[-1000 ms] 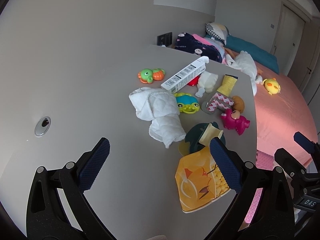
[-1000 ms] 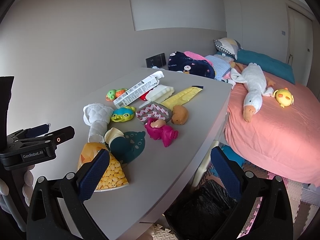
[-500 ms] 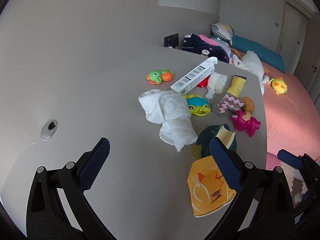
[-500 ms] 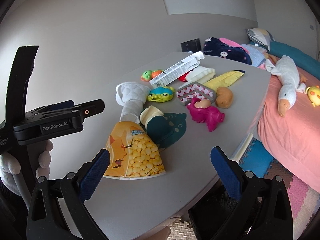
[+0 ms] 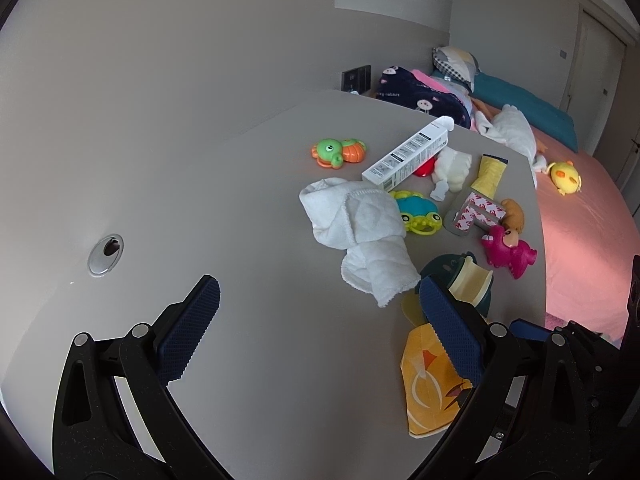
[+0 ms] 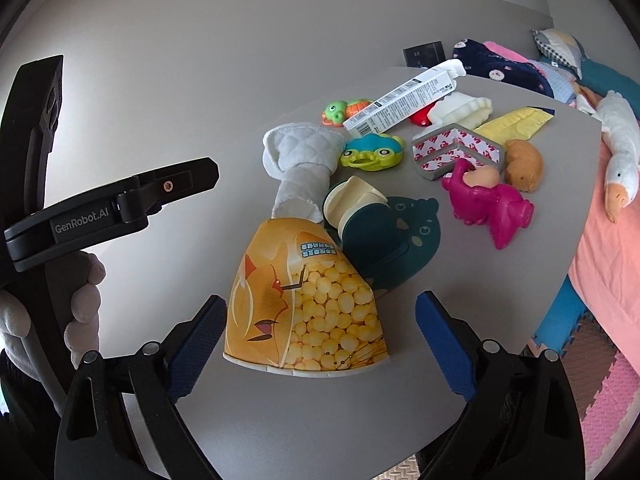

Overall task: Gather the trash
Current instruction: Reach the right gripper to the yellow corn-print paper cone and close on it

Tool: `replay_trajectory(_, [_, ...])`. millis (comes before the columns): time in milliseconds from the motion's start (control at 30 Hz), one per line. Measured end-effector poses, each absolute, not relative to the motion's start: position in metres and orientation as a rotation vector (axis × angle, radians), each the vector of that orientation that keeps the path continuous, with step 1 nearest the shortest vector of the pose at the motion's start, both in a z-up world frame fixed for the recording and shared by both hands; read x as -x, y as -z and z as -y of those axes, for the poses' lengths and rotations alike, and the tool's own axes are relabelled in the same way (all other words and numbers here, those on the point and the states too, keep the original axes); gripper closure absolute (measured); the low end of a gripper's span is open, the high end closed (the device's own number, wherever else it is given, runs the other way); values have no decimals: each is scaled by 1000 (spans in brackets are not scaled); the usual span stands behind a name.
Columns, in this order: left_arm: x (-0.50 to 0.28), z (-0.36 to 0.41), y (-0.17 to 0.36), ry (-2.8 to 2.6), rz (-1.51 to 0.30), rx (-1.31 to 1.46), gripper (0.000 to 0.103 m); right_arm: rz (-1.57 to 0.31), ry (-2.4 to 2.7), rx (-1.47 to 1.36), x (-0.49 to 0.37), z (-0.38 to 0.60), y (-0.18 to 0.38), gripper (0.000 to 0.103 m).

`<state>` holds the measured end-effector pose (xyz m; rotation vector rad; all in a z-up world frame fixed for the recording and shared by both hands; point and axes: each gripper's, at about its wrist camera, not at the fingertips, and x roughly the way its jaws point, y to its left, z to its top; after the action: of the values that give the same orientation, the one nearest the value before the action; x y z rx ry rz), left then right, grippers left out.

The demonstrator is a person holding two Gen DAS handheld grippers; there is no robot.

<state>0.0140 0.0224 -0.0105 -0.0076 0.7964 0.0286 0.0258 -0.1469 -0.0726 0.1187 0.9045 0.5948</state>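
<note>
The right tool (image 6: 318,344) is tilted down at the flattened yellow popcorn paper cup (image 6: 304,300), which lies between its narrowing blue pads without touching them, evidently lined up for a pinch. Beyond it on the grey counter (image 6: 460,292) sit toys, so the wrapper reads as trash. The left tool (image 5: 320,330) hangs spread and empty beside it.

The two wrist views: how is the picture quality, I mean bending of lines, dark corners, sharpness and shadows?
Left wrist view: strong fisheye, the table edge bows, corners are black, the bed looks washed pink, shadows are soft. Right wrist view: same bending and dark rim; the flattened snack cup is sharp and evenly lit between the closing, not yet touching jaws of the right hand-held gripper, without glare.
</note>
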Motion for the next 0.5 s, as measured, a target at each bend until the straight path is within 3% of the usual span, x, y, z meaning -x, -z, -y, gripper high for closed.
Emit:
replay_trajectory(100, [-16, -25, 12, -34, -804, 13, 6, -943, -587, -123, -30, 144, 78, 35])
replay_trajectory(200, [-16, -28, 12, -35, -806, 19, 6, -961, -609, -162, -33, 146, 79, 46])
replay_trajectory(367, [-16, -30, 10, -37, -805, 25, 6, -957, -671, -217, -29, 149, 73, 73])
replay_trajectory(500, [-15, -30, 8, -38, -800, 25, 6, -899, -698, -234, -19, 149, 56, 85])
